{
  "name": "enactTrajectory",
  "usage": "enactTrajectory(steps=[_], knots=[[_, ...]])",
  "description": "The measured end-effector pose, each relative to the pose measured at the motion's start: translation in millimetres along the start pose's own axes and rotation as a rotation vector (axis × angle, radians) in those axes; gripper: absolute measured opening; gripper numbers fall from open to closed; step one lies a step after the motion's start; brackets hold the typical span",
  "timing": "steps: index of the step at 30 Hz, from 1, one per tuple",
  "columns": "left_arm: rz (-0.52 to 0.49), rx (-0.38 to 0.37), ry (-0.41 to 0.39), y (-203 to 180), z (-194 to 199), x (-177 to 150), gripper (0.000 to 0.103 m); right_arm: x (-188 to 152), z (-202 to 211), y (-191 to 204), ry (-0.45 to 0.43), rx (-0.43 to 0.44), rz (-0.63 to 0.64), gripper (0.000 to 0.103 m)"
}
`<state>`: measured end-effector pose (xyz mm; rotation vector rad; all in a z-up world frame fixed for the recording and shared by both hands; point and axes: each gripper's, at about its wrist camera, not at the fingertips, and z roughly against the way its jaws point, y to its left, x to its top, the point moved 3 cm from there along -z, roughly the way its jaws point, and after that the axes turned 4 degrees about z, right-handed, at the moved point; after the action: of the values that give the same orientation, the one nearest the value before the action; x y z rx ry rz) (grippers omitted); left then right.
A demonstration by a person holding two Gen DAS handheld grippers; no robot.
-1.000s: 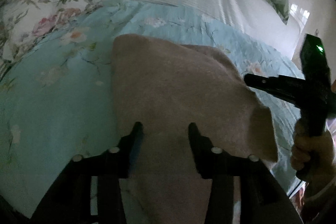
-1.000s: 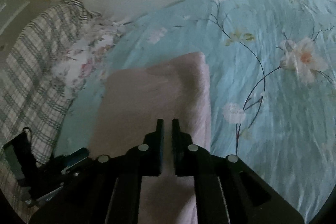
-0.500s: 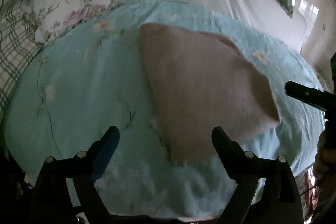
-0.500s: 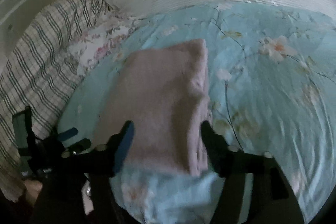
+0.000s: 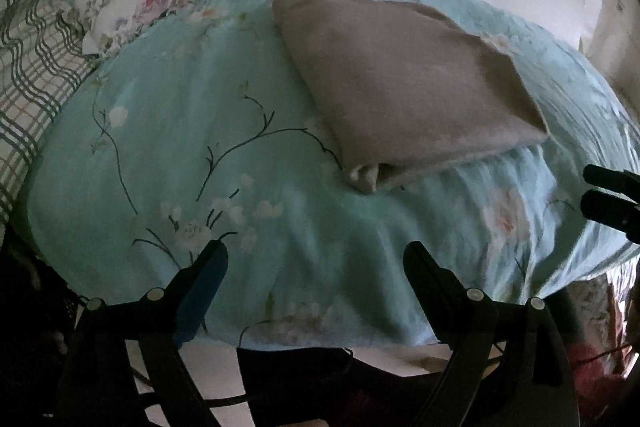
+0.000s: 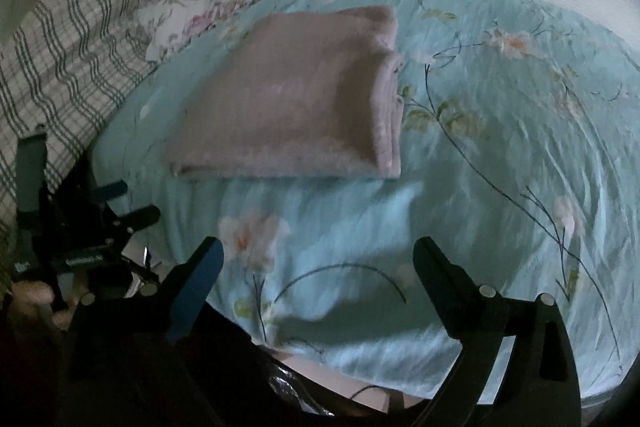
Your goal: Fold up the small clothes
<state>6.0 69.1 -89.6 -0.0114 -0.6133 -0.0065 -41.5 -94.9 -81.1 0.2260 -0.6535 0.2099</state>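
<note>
Pinkish-beige garment (image 5: 404, 79) — folded flat, lying on the floral bedspread (image 5: 200, 131).

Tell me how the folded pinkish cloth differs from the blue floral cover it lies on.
The folded pinkish cloth is plain and unpatterned; the blue floral cover bears flowers and thin dark branches. The cloth is a small, thick stack with layered edges showing on one side; the cover is spread out wide as a single wrinkled sheet. The cloth rests on top; the cover lies beneath it. Both are soft fabric, and neither is held.
</note>
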Motion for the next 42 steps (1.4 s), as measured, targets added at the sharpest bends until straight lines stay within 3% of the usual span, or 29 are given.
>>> enactTrajectory(steps=[14, 25, 42], knots=[[-0.012, 0.016, -0.15, -6.1, 62.8, 31.1, 0.092, 21.6, 30.4, 19.6, -0.079, 0.015, 0.09, 0.103], [-0.076, 0.118, -0.095, -16.8, 34.7, 38.8, 0.092, 21.2, 1.1, 9.5, -0.017, 0.015, 0.08, 0.103], [-0.11, 0.136, -0.057, -18.6, 29.1, 40.6, 0.092, 34.9, 2.0, 11.3, -0.018, 0.016, 0.121, 0.103]])
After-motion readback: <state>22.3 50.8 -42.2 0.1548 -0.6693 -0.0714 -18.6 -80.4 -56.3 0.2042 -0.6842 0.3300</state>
